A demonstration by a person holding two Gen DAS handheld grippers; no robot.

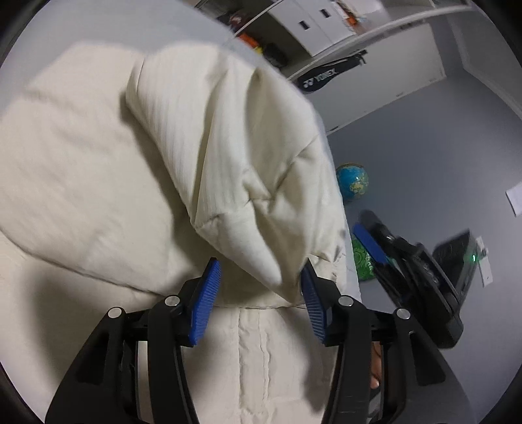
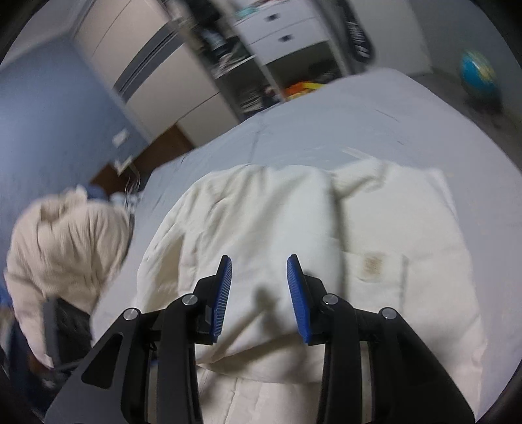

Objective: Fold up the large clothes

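cream jacket (image 2: pixel 293 228) lies spread on the bed (image 2: pixel 326 130), one sleeve (image 1: pixel 228 146) folded over the body. left gripper (image 1: pixel 261 300) fingers wide, sleeve tip between them but not pinched. right gripper (image 2: pixel 259 293) fingers wide, empty, above the near hem. pinch both hem corners, fold far in one even sweep.

Home bedroom: bed (image 2: pixel 326 124), wardrobe (image 2: pixel 143 65), drawers (image 2: pixel 280 29), globe (image 1: pixel 352 181).
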